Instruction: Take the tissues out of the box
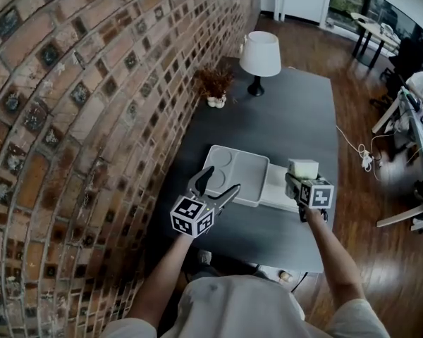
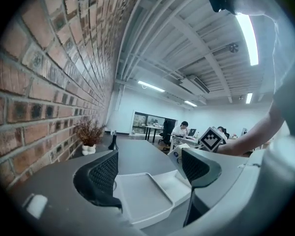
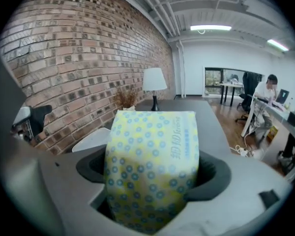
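Observation:
A tissue pack, yellow with blue dot rings, fills the right gripper view, squeezed between the two jaws. In the head view the same tissue pack looks pale and sits just ahead of my right gripper, over the flat white lid. My right gripper is shut on the pack. My left gripper is open and empty at the near corner of the white tray. In the left gripper view the left gripper frames the tray between its black fingers.
On the grey table, a white lamp and a small dried plant in a white pot stand at the far end. A brick wall runs along the left. White cable lies on the wooden floor at right.

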A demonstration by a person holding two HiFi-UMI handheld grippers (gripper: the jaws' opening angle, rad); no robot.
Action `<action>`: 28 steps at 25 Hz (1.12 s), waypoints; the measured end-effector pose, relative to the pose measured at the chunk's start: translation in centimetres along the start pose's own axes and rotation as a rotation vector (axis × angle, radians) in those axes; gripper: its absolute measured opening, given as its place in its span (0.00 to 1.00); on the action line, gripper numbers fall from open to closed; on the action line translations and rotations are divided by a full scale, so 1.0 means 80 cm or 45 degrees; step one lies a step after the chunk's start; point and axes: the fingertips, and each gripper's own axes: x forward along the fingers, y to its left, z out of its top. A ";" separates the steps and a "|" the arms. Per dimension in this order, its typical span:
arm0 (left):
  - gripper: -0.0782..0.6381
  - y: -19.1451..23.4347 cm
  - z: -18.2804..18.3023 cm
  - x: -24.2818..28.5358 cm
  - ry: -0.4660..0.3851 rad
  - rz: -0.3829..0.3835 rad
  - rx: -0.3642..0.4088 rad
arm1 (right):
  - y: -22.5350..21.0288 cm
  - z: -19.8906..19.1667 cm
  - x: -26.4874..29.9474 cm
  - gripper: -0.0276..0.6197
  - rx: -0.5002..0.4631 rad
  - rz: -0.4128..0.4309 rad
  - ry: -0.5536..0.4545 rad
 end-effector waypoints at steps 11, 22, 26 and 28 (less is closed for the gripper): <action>0.65 0.020 0.019 -0.006 -0.067 0.048 -0.011 | 0.014 0.078 -0.103 0.76 -0.201 -0.064 -0.483; 0.65 -0.012 0.058 -0.005 -0.135 0.017 0.139 | 0.032 0.108 -0.212 0.76 -0.193 -0.135 -0.812; 0.65 -0.015 0.064 -0.011 -0.156 0.035 0.179 | 0.037 0.102 -0.239 0.76 -0.165 -0.163 -0.874; 0.65 -0.015 0.063 -0.013 -0.156 0.049 0.206 | 0.042 0.097 -0.251 0.76 -0.174 -0.182 -0.903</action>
